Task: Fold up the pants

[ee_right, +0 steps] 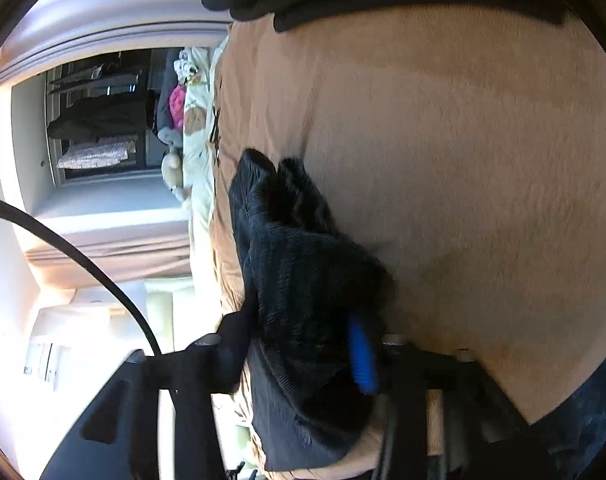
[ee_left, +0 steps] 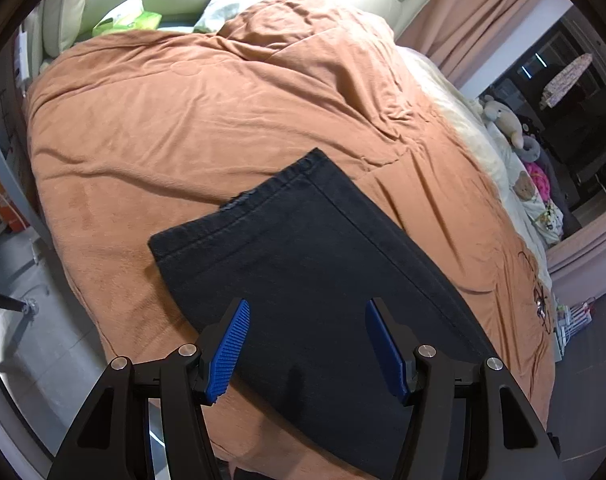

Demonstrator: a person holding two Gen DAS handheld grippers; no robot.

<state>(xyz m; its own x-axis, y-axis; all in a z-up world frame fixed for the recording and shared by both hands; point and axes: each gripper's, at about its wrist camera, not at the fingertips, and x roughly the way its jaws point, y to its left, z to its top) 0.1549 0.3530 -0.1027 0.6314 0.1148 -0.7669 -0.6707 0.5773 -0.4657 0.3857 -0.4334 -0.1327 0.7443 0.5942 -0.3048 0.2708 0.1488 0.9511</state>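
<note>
Looking across the bed, we saw the brown blanket (ee_left: 183, 120) filling most of the left wrist view, with a pale headboard along the top and soft toys (ee_left: 507, 120) at the right edge. On the blanket, from the centre down to the lower middle of the frame, lay the black pants (ee_left: 303, 260), flat and squared, one seam edge running toward the upper middle. We judged at least one fold was done there, since the legs lay stacked with no loose leg showing. The left claw (ee_left: 305, 348) hung above the near part of the pants, its blue pads (ee_left: 231, 352) standing wide with nothing between them.

In the right wrist view, which was rolled on its side, a bunched part of the pants ran from the centre to the bottom. The right claw (ee_right: 303, 364) had narrowed onto it, one blue pad pressed against the cloth. We judged the last fold was still left, and the bunched end needed laying flat.
</note>
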